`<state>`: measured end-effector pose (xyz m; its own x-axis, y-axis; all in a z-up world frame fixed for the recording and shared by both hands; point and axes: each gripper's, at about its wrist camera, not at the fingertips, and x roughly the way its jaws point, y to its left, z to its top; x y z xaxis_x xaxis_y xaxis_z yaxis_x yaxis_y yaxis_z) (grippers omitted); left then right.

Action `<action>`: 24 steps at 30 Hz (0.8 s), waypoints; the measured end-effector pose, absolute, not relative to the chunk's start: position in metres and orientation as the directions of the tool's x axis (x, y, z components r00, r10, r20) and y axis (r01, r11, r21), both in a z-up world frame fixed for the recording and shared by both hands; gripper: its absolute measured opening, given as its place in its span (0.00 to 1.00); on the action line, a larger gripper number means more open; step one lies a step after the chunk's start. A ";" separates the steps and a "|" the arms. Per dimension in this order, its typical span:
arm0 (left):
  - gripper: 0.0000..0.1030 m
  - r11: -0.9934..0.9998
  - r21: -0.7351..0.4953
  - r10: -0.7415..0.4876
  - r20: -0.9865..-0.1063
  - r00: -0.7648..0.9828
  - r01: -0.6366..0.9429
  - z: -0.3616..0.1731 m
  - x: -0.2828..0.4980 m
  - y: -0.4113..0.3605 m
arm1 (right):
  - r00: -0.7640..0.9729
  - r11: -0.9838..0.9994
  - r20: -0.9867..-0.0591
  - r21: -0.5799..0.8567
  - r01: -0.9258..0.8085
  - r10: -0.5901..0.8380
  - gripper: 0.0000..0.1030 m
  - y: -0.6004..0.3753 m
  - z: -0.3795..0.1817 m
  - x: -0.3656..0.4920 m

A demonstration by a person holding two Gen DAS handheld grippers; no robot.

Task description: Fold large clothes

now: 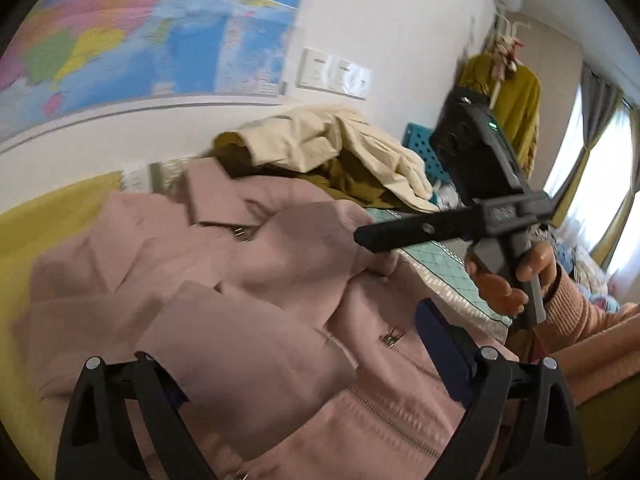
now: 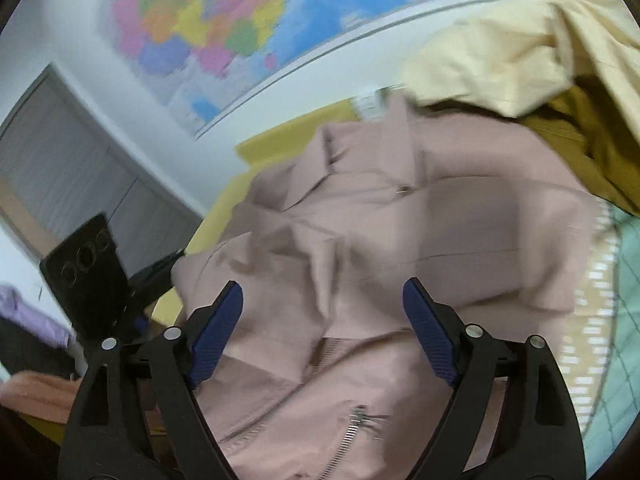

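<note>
1. Pink jacket (image 2: pixel 400 240) lies spread front-up on the bed (image 1: pixel 48 216), one sleeve already laid across its chest; body not yet folded.
2. Cream and mustard clothes (image 1: pixel 340 148) heaped beyond the jacket's collar, unfolded.
3. Left tongs (image 1: pixel 304 360) wide over the jacket's sleeve, gripping nothing.
4. Right tongs (image 2: pixel 324 332) wide above the jacket's hem, empty.

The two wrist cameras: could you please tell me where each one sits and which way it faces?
Left wrist: on the left gripper, facing the pink jacket on the bed; shows its open jaws, the right gripper and the person's hand.
Right wrist: on the right gripper, above the same jacket; shows its open jaws.
Shared: jacket, wall map, cream garment.
</note>
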<state>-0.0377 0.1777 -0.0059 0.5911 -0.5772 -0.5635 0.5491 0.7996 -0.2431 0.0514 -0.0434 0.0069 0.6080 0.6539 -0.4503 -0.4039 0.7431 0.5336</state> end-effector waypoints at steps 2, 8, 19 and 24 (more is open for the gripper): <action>0.88 0.806 -0.263 -0.576 -0.553 0.602 0.530 -0.005 -0.043 0.191 | 0.571 0.727 -0.454 0.491 -0.480 0.684 0.84 -0.016 0.016 0.051; 0.88 0.816 -0.227 -0.552 -0.578 0.601 0.531 -0.005 -0.053 0.209 | 0.525 0.708 -0.495 0.328 -0.625 0.692 0.86 0.053 0.033 0.048; 0.89 0.857 -0.132 -0.489 -0.513 0.705 0.498 0.028 -0.092 0.269 | 0.482 0.699 -0.595 0.198 -0.687 0.643 0.85 0.098 0.012 0.043; 0.91 0.894 -0.145 -0.436 -0.506 0.745 0.424 0.031 -0.088 0.284 | 0.508 0.715 -0.704 -0.001 -0.699 0.496 0.42 0.149 -0.016 0.055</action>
<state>-0.0882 0.2844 0.0306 0.7448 -0.4356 -0.5055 0.4245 0.8938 -0.1448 0.0553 0.1491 -0.0160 0.5082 0.4959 -0.7042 -0.6995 0.7146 -0.0015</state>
